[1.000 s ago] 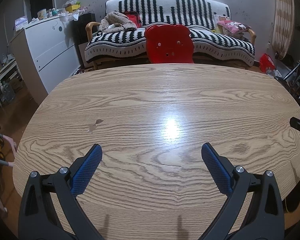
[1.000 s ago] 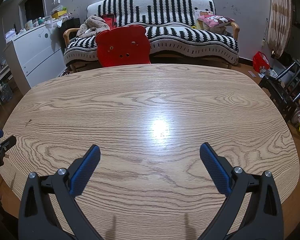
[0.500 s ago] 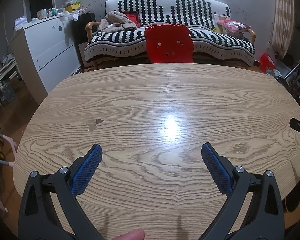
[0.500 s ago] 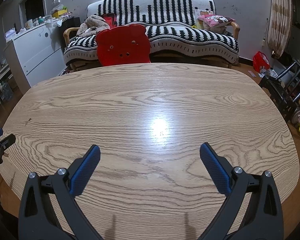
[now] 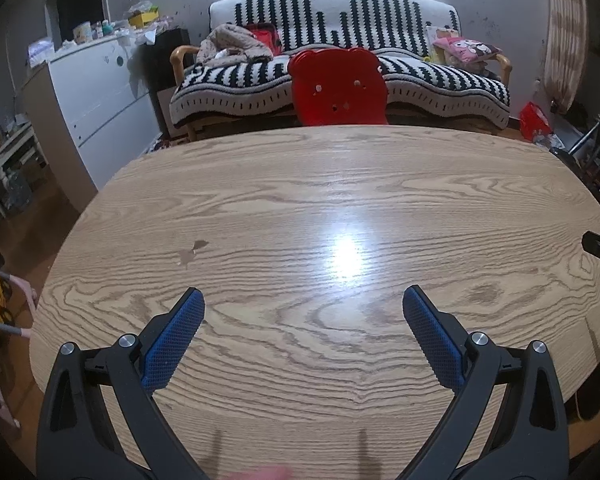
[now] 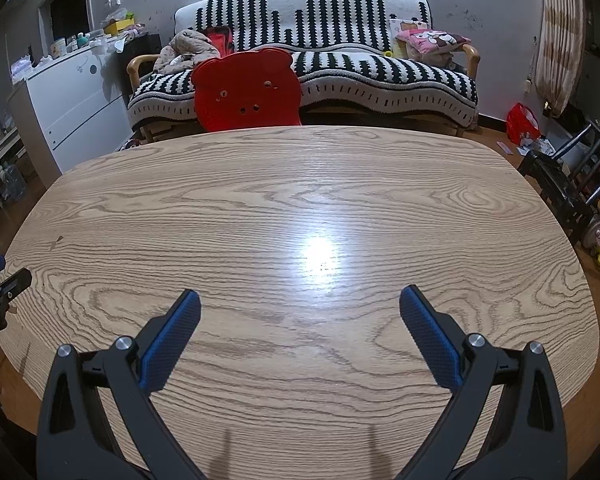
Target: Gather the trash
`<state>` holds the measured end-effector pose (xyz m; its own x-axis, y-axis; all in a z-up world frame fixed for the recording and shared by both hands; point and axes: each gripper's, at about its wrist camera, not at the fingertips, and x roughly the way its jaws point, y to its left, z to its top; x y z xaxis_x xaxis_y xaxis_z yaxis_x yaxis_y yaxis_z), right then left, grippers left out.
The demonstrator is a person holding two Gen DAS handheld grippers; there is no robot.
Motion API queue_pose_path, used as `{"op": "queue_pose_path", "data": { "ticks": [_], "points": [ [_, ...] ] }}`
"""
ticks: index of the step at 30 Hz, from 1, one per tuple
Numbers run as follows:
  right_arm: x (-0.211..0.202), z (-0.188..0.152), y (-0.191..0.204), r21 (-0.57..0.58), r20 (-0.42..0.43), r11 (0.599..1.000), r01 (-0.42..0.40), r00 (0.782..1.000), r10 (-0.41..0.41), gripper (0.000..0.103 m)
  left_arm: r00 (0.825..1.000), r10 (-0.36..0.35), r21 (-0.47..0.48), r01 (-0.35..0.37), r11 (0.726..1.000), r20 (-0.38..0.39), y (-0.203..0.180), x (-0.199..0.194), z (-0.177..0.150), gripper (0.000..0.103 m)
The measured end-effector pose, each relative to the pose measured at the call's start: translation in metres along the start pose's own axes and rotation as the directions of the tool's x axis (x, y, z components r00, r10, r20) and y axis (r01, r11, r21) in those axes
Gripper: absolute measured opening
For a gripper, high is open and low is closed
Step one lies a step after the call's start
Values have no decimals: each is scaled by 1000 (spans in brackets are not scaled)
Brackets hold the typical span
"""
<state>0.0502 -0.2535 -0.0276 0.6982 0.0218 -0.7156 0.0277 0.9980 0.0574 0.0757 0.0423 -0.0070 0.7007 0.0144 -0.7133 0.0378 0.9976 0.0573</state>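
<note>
Left gripper (image 5: pixel 303 308) hangs low over the near table edge, jaws spread wide, nothing between them. Right gripper (image 6: pixel 300 307) is held the same way: spread, empty. Judged a ready pose, both facing across the table (image 5: pixel 380 184).

No trash shows on the tabletop in either view; only a small stain (image 5: pixel 192 251) left of centre and a lamp glare (image 6: pixel 320 254). Nothing on the table blocks a reach.

A blurred pinkish shape at the bottom edge of the left view cannot be identified.

Beyond the far edge: red chair (image 6: pixel 247 90), then striped sofa (image 6: pixel 380 76) with a pillow (image 6: pixel 432 38). White dresser (image 5: pixel 96 92) at left. Red bag (image 6: pixel 522 122) and paper scraps (image 6: pixel 534 145) lie on the floor far right; possibly the trash, well apart from both grippers, with the table between.
</note>
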Motion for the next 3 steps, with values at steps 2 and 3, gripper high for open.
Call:
{"op": "queue_pose_path", "data": {
  "ticks": [2, 3],
  "points": [
    [0, 0, 0, -2, -3, 1000, 0, 1000, 0, 96, 1000, -5, -10, 5, 1000, -8, 2, 1, -1, 96],
    [0, 0, 0, -3, -3, 1000, 1, 1000, -1, 96, 1000, -2, -13, 2, 1000, -8, 2, 1, -1, 96]
  ]
}}
